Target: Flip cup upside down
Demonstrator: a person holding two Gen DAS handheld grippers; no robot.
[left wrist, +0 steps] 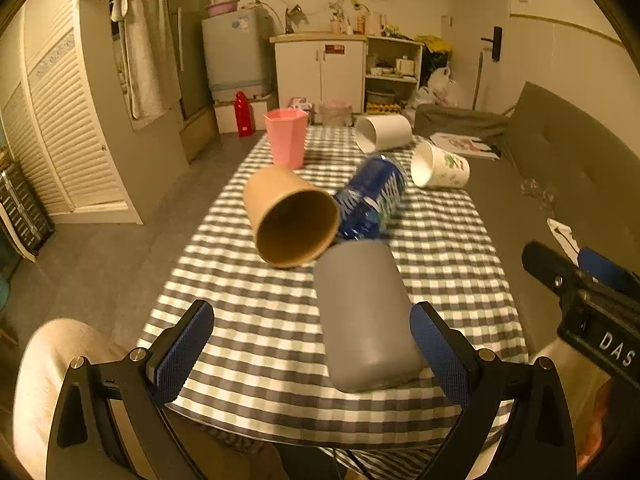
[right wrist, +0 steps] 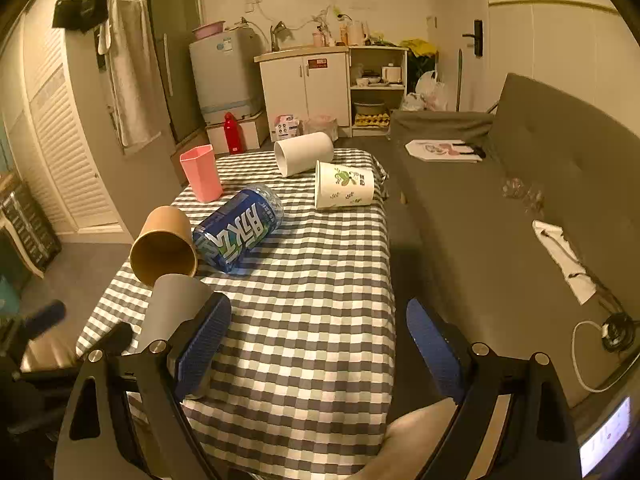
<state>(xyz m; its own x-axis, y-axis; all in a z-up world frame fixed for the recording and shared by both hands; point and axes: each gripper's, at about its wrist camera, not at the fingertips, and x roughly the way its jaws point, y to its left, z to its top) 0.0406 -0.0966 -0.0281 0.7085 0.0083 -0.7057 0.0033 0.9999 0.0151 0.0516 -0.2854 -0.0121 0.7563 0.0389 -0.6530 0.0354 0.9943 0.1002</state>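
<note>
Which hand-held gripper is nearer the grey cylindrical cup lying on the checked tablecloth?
Left. The left hand-held gripper brackets the grey cylindrical cup; the right hand-held gripper is off to its right.

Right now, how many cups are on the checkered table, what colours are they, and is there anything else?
Grey cup: 1
Brown cup: 1
Pink cup: 1
Plain white cup: 1
White cup with green pictures: 1
Blue bottle: 1
Total: 5 cups and 1 bottle, 6 things.

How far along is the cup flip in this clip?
Possibly done: the grey cup shows a closed end toward the camera, though its rim is hidden. The left tool is open around it; the right tool is open, empty. The brown cup and others lie sideways.
</note>
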